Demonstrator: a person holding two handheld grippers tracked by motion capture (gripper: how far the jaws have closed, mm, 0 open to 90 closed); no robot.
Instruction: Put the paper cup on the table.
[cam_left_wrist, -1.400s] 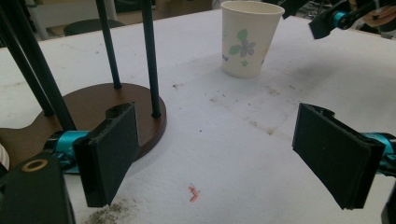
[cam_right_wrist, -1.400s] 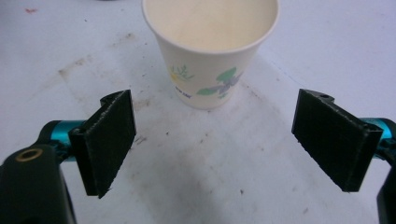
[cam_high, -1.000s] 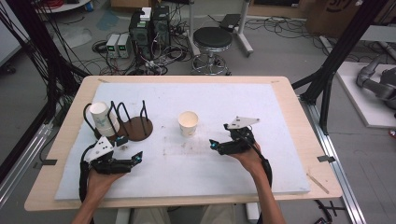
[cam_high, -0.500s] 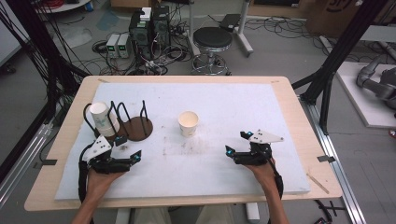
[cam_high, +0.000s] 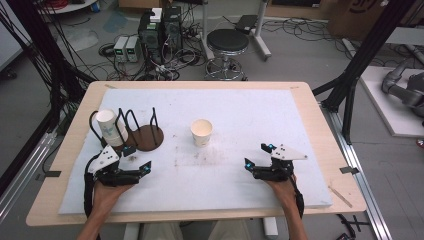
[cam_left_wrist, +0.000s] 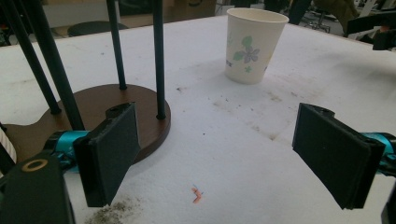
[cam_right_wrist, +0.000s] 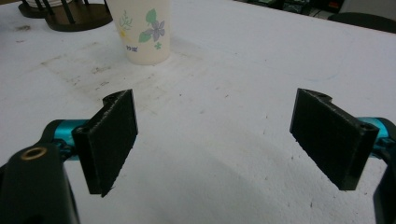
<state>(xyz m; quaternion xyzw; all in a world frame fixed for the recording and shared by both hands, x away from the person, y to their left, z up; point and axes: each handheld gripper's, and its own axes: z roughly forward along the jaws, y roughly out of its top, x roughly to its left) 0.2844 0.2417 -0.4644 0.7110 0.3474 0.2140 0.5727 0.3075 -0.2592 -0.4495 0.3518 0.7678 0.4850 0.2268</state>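
White foam mat (cam_high: 240, 145) on wooden table (cam_high: 320, 125), cabled floor (cam_high: 300, 45)

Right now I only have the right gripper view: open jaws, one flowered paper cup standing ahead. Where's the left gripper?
Observer: The left gripper is at the near left of the white mat, just in front of the rack's brown base.
Operator: Is it holding anything?
Observer: No. The left gripper view shows its jaws wide apart with bare mat between them.
Operator: Any other cup on the table?
Observer: Yes. A second paper cup leans tilted between the rack's wires at its left end, in the high view.
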